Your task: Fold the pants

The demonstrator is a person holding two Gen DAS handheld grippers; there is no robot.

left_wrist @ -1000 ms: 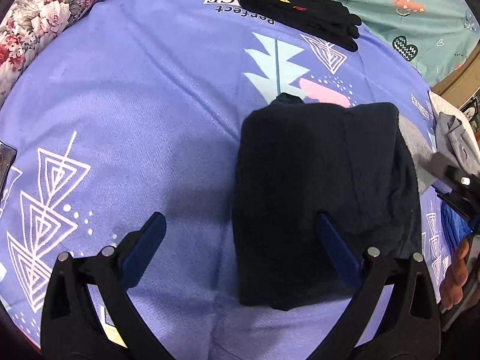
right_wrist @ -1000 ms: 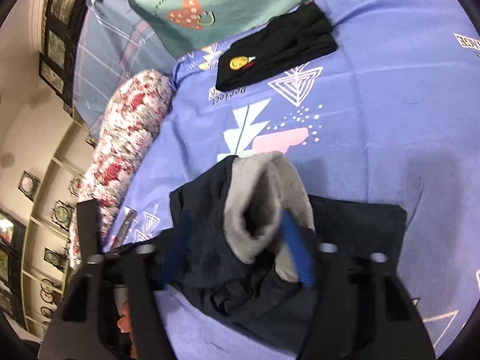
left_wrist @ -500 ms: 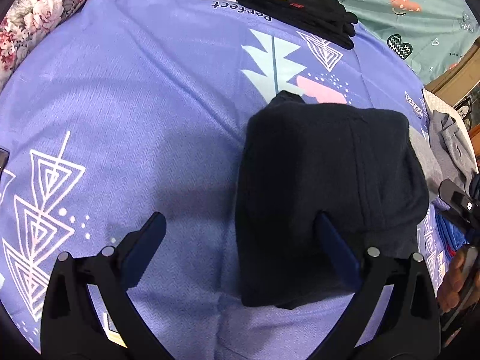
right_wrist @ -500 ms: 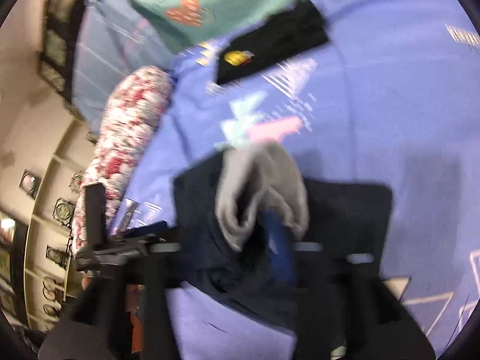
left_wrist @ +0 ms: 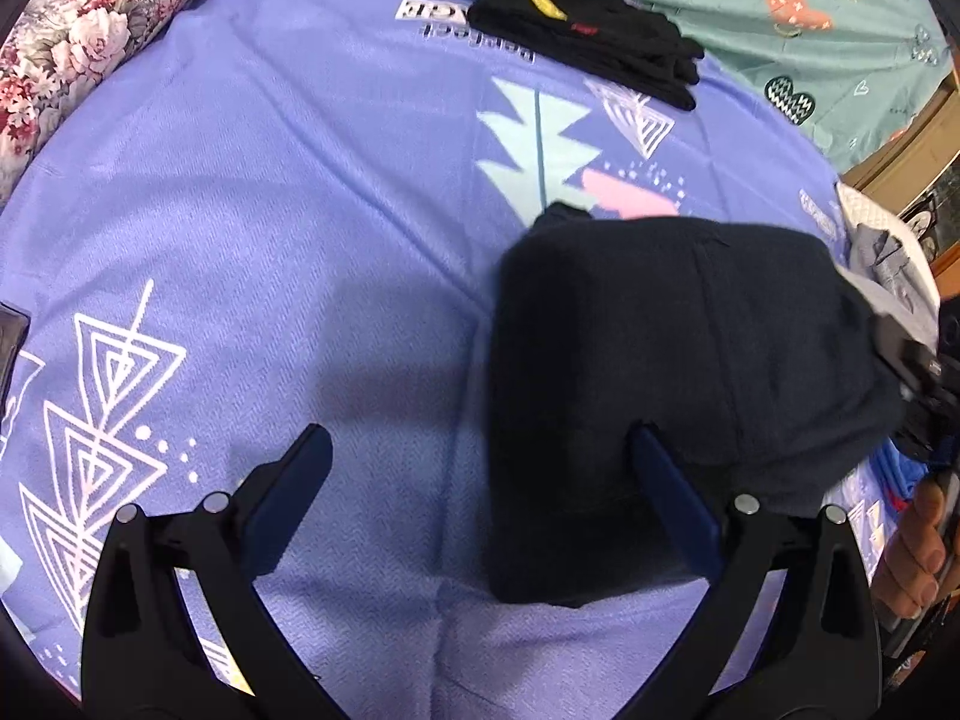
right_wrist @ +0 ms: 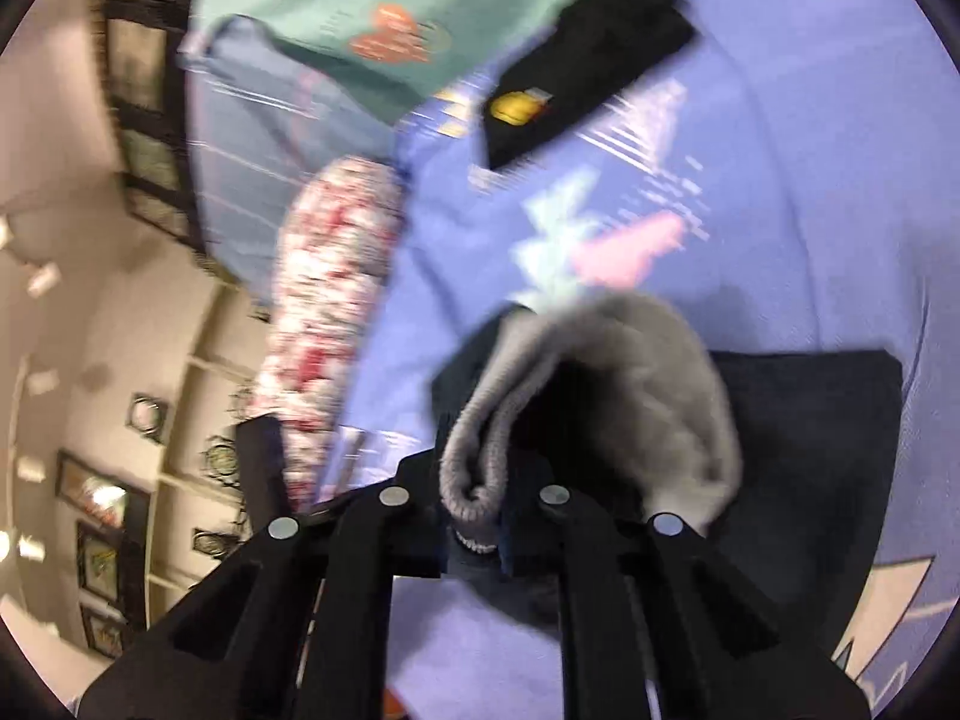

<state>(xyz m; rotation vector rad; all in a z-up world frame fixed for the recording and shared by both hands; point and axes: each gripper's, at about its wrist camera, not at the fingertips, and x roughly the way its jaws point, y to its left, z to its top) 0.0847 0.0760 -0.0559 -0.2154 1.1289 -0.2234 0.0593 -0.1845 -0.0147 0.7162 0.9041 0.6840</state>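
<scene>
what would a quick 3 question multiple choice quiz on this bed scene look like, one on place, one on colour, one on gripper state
1. Where do the folded dark pants lie?
A. on the purple bedsheet
B. on the floral pillow
C. on a chair

2. What colour is the pants' lining?
A. red
B. grey
C. yellow

3. How is the left gripper?
A. shut on the pants
B. open
C. shut on nothing

Answers:
1 A, purple sheet shows all around the pants.
2 B, the right view shows grey fleece inside the edge pinched by the right gripper.
3 B, its fingers stand wide apart.
</scene>
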